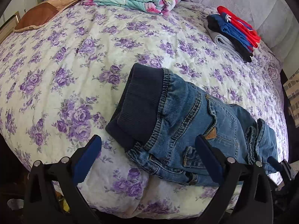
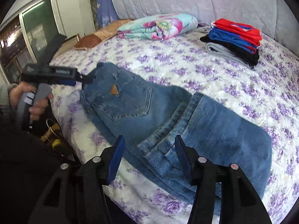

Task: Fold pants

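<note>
The blue jeans [image 1: 194, 123] lie near the front edge of the purple-flowered bedspread [image 1: 65, 59], the dark ribbed waistband [image 1: 138, 108] shown only in the left wrist view. There the left gripper [image 1: 149, 158] stands wide apart over the waist end. The right wrist view alone shows the doubled-over legs [image 2: 214, 140], with the right gripper [image 2: 149, 149] parted above them, holding nothing. A stack of folded clothes [image 2: 235, 41] and a floral blanket [image 2: 158, 26] sit further back.

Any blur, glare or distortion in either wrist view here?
Left wrist: strong fisheye bulge of the bed, black vignette corners, jeans sharp, blown-out glare at the bed's right edge. Right wrist: same curvature, slight motion blur on the jeans, bright window at left.
</note>
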`<state>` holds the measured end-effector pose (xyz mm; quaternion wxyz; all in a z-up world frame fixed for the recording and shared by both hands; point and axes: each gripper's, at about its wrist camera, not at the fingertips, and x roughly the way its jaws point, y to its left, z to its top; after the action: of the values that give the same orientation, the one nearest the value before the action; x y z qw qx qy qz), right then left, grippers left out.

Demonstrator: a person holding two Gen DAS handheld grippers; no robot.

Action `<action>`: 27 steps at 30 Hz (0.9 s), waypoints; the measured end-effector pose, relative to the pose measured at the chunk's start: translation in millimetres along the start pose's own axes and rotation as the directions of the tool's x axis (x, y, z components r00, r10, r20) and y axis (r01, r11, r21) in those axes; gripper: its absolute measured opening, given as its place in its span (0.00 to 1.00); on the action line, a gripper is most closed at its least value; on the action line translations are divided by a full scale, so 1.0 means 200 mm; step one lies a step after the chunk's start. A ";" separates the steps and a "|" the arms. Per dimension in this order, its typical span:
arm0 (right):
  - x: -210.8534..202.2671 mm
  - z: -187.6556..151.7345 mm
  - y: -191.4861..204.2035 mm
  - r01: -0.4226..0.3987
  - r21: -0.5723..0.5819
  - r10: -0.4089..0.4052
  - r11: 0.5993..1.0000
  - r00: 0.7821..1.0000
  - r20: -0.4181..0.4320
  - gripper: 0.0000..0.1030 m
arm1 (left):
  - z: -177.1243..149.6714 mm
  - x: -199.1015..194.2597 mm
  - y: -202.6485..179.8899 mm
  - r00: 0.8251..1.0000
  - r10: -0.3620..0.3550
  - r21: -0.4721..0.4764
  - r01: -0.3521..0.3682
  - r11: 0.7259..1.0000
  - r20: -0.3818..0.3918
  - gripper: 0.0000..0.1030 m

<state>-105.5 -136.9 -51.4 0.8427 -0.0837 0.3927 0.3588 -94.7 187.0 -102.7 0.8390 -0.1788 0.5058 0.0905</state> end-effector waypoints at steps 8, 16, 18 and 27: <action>0.10 0.15 -0.21 0.168 0.120 -0.169 0.978 0.986 -0.001 0.54 | -0.02 0.01 0.04 1.000 0.007 -0.040 -0.007 0.999 -0.013 0.95; 0.36 0.01 -0.21 0.177 0.060 -0.167 0.982 0.976 -0.143 0.61 | -0.04 0.03 0.11 0.999 0.009 -0.102 -0.013 0.995 -0.037 0.95; 0.32 0.02 -0.21 0.163 0.065 -0.153 0.985 0.979 -0.134 0.61 | -0.05 0.04 0.13 0.999 0.004 -0.119 -0.009 0.993 -0.046 0.95; 0.24 0.04 -0.23 0.144 0.129 -0.135 0.981 0.988 -0.076 0.70 | -0.06 0.08 0.14 0.999 -0.005 -0.133 -0.003 0.991 -0.053 0.95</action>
<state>-49.0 -141.3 -86.4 0.8559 -0.0661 0.4369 0.2685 -105.2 207.7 -127.5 0.8115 -0.2369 0.5208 0.1188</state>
